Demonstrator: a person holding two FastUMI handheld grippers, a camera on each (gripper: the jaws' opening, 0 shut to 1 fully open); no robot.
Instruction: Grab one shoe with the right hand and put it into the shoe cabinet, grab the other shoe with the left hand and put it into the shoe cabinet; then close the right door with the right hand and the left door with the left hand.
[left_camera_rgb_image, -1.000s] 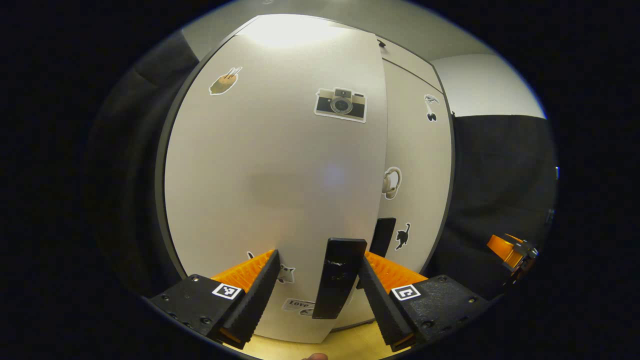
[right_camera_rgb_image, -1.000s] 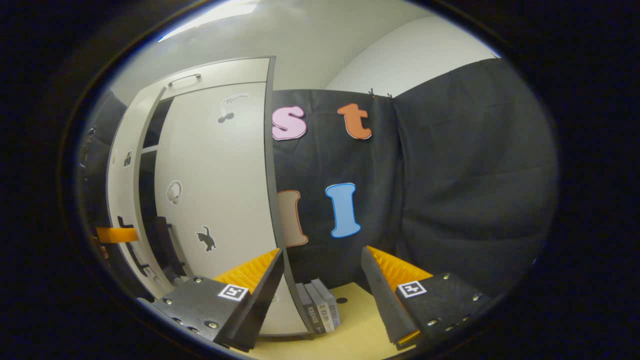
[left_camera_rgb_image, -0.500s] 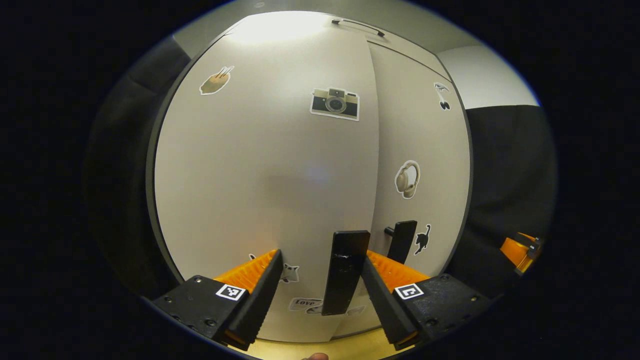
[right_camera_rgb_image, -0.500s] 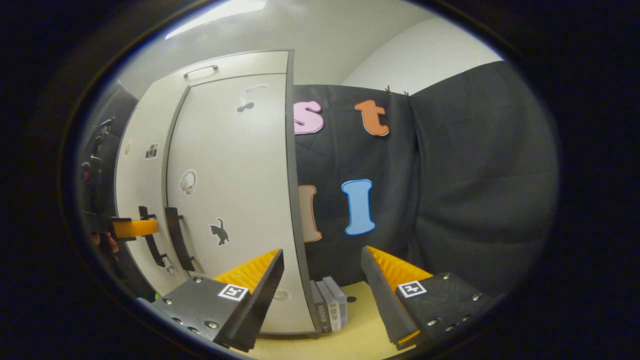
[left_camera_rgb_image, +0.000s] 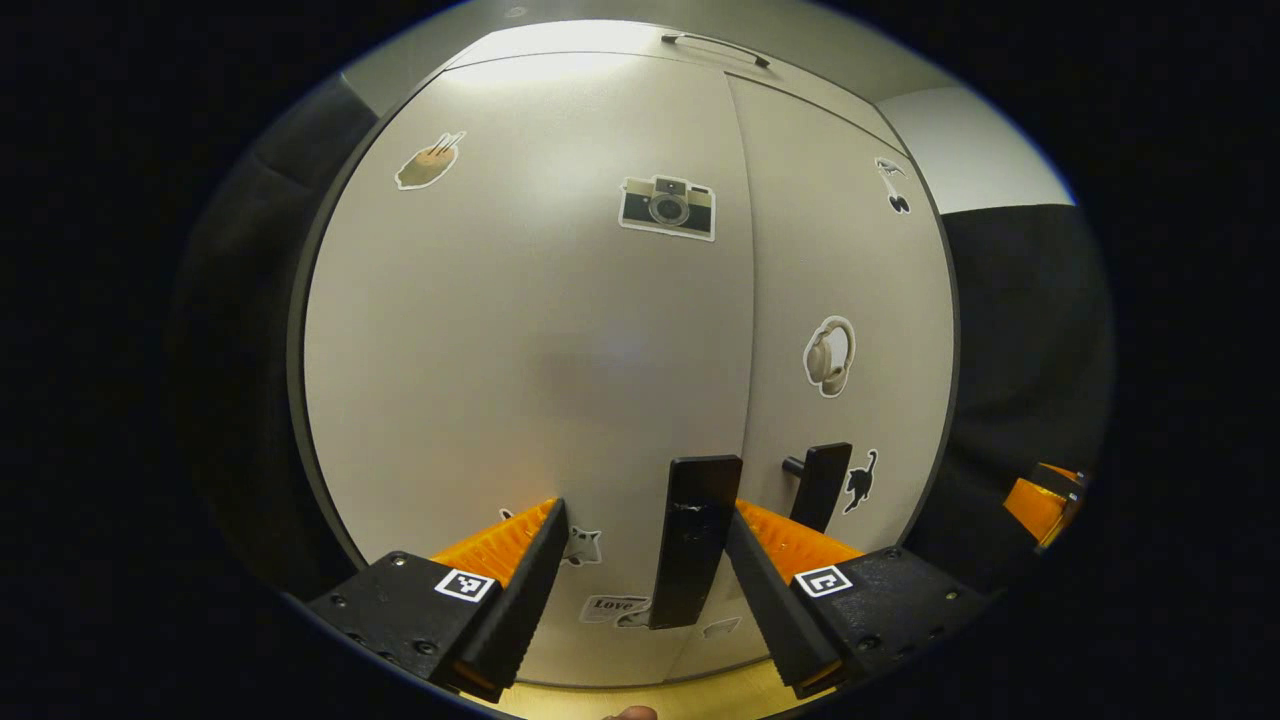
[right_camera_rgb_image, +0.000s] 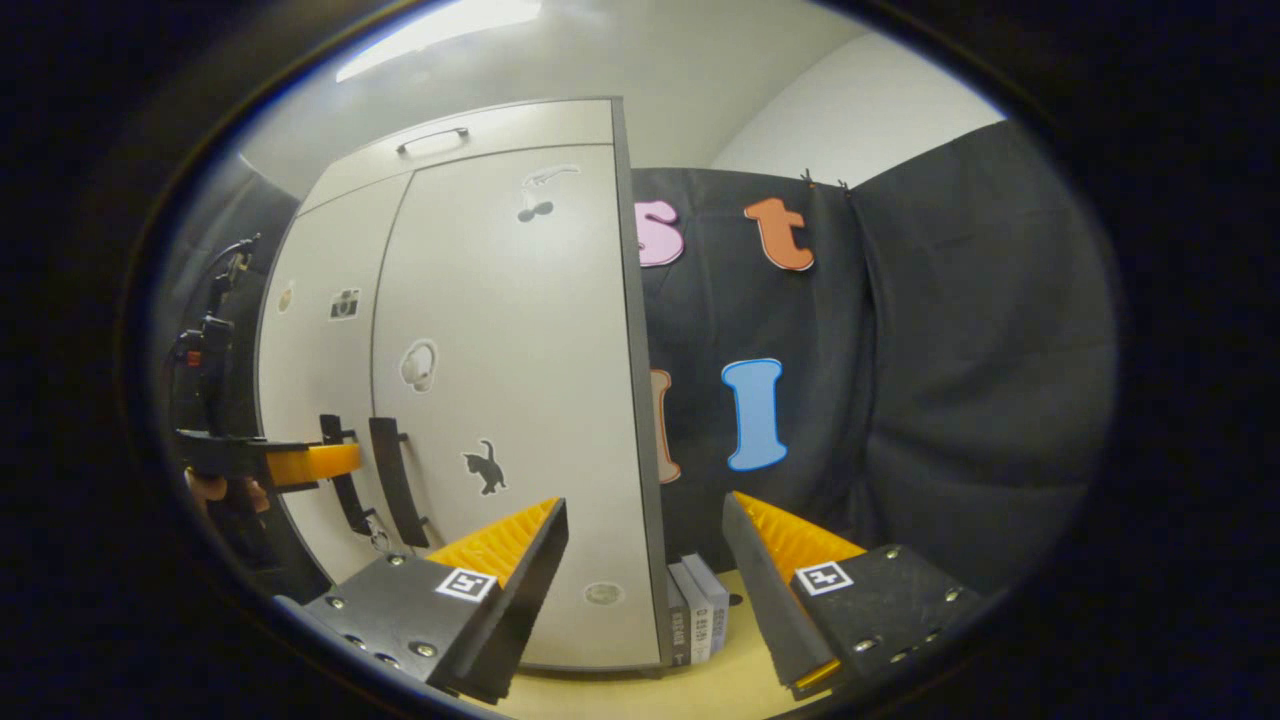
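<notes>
**Both cabinet doors shut; task at its last step**

The shoe cabinet stood directly ahead of the left gripper, its left door and right door lying flush, with no gap visible at the seam. The shoes were out of sight, presumably inside behind the closed doors; the contents could not be checked. The left door's handle stood upright between the left gripper's spread fingers, which were apart and held nothing; whether they touched the door was unclear. The right door's handle sat just beyond its right finger.

The right gripper, also spread and empty, hung off the cabinet's right edge, near some books on the floor.

By my judgement the closing was finished; the next move called only for drawing the left gripper straight back, clear of the handle.
</notes>
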